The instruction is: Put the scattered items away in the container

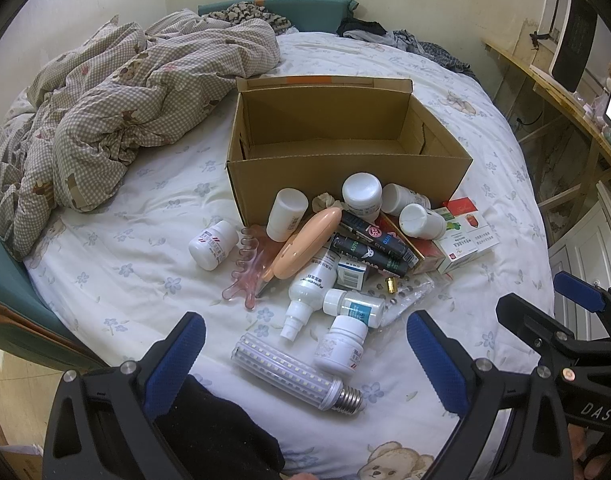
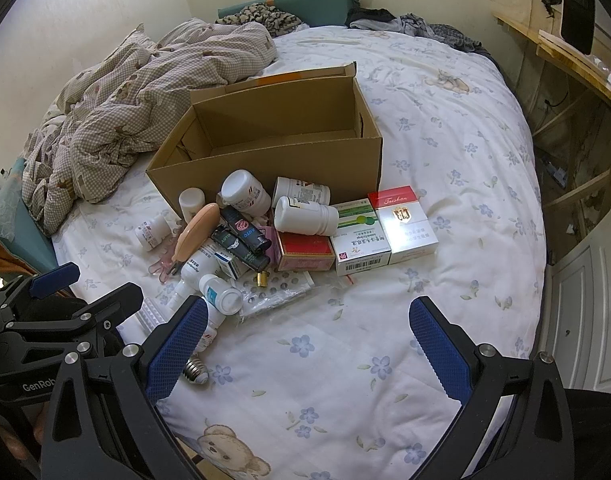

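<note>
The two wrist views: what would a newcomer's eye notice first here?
An open cardboard box stands mid-bed, nothing visible inside it. Against its near wall lies a heap of white pill bottles, medicine cartons and lighters; an LED corn bulb lies nearest. Both the left gripper and the right gripper are open above the sheet.

Two wrist views look down across the bed (image 1: 145, 208) from its near edge, both sharing the cardboard box (image 1: 345, 176) and the clutter near it.

open cardboard box (image 1: 345, 172), bottles and packets (image 1: 357, 240) heaped before it
</note>
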{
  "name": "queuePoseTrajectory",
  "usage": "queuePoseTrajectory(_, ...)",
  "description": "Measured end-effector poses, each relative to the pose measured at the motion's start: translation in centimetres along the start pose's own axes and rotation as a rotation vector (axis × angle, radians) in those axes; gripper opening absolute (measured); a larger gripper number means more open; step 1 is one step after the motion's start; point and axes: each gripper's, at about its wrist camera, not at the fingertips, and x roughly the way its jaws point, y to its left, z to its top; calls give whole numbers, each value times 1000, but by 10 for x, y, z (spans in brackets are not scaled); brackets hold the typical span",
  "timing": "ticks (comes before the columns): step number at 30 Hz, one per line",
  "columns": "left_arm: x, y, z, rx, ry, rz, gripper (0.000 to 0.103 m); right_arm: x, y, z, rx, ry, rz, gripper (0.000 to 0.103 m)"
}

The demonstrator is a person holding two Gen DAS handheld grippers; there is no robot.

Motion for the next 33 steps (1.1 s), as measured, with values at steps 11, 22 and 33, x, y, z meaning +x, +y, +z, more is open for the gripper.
queuePoseTrajectory(11, -2, 8, 4, -11, 8, -42, 101, 0, 2, 4, -19, 12, 31, 101)
queuePoseTrajectory(22, -45, 19, 3, -37, -37, 65, 101, -28, -3, 3, -38, -78, 16, 101)
queuePoseTrajectory(33, -90, 10, 24, -31, -94, 42, 101, -63, -25, 5, 6, -178, 4, 101)
